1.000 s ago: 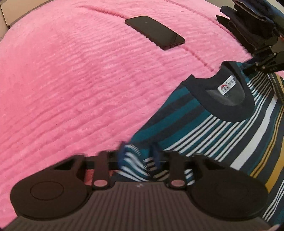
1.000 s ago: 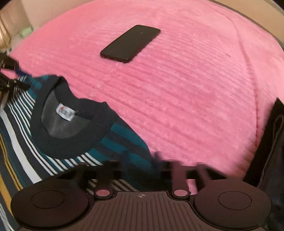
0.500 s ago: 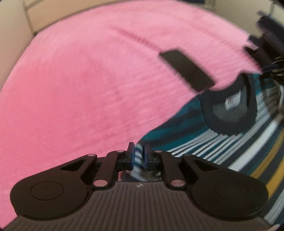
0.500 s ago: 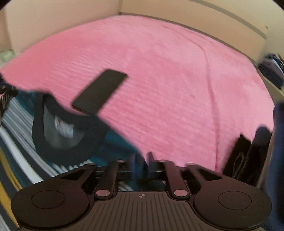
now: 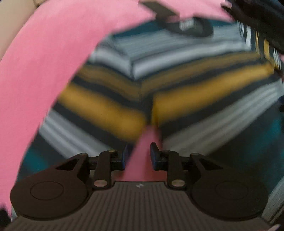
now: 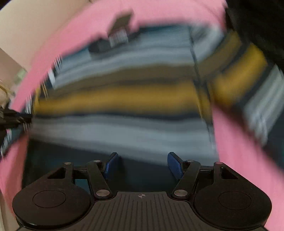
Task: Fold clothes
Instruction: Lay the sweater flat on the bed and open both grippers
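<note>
Looking along my left claw (image 5: 138,152), its fingers stood parted and empty over pink blanket (image 5: 35,71); the striped sweater (image 5: 177,74) spread ahead, collar at upper right. My right claw (image 6: 142,164) gaped wide, directly over its hem, stripes crosswise.

A home bedroom: pink plush bedspread (image 5: 35,74), striped sweater (image 5: 177,85) spread across it.

Count, both views blurred:

- Striped garment (image 5: 177,85): one, spread on the near part of the bed.
- Pink blanket (image 5: 44,53): one.
- Dark flat object, likely a phone (image 5: 159,9): one, at the far edge.
- Grippers: two, the left gripper (image 5: 138,156) and the right gripper (image 6: 142,166), each with two blue-padded fingers set apart.
</note>
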Demonstrator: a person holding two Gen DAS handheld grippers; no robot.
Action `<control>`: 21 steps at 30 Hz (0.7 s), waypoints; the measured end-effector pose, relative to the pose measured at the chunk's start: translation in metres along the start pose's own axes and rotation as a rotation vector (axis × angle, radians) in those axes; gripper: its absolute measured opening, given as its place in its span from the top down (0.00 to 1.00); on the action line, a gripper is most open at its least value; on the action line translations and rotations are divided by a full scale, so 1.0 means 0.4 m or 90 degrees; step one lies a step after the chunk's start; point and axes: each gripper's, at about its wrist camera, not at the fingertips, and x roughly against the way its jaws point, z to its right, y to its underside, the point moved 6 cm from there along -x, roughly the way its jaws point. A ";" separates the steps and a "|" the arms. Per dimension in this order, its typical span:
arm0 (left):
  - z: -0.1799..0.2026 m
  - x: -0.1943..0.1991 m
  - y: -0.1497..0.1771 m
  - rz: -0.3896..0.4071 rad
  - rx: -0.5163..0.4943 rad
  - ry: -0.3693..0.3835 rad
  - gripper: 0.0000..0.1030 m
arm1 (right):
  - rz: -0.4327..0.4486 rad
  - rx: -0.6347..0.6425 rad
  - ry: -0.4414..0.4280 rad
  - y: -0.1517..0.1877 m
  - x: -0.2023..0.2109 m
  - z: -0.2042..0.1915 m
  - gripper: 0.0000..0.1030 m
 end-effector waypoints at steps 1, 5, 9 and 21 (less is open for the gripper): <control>-0.011 0.021 0.032 -0.010 0.003 -0.012 0.78 | -0.008 0.001 0.006 0.026 0.014 0.002 0.37; -0.055 0.107 0.159 -0.050 0.013 -0.062 0.74 | -0.040 0.003 0.032 0.131 0.070 0.011 0.37; -0.096 0.197 0.280 -0.084 0.021 -0.113 0.69 | -0.067 0.005 0.064 0.197 0.114 0.007 0.37; -0.218 0.267 0.454 -0.070 -0.057 -0.186 0.54 | 0.003 0.033 0.070 0.154 0.132 -0.242 0.12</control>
